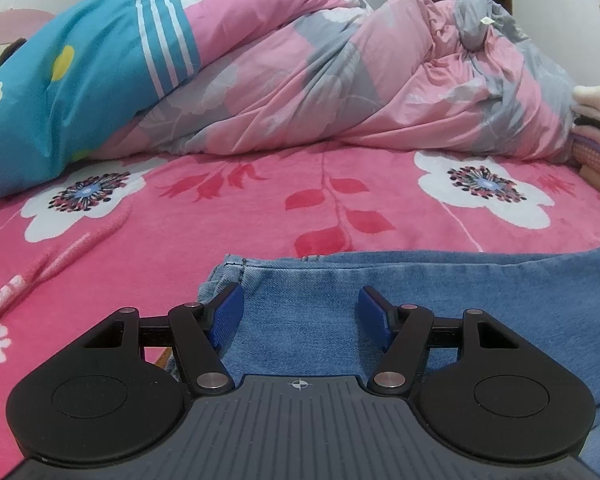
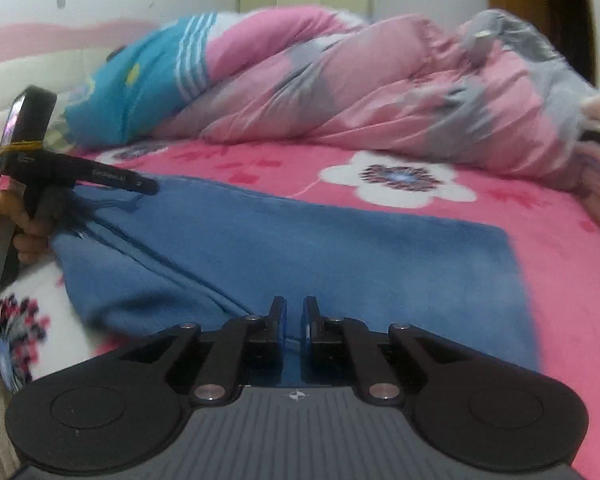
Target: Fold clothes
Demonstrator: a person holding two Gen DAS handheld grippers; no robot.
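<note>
Jeans flat on the bed; left gripper spread over the hem, right gripper closed, apparently empty: dragging unpinned denim risks bunching.

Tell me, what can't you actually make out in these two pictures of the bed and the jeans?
- Jeans, left wrist view: the near part is hidden under the left tongs; the right end is cut off by the edge.
- Right wrist view: blurred all over, so whether the nearly shut right tongs pinch any denim is unclear.
- Folded pile: cut by the right edge.
- Person's hand: mostly beyond the left edge.
</note>
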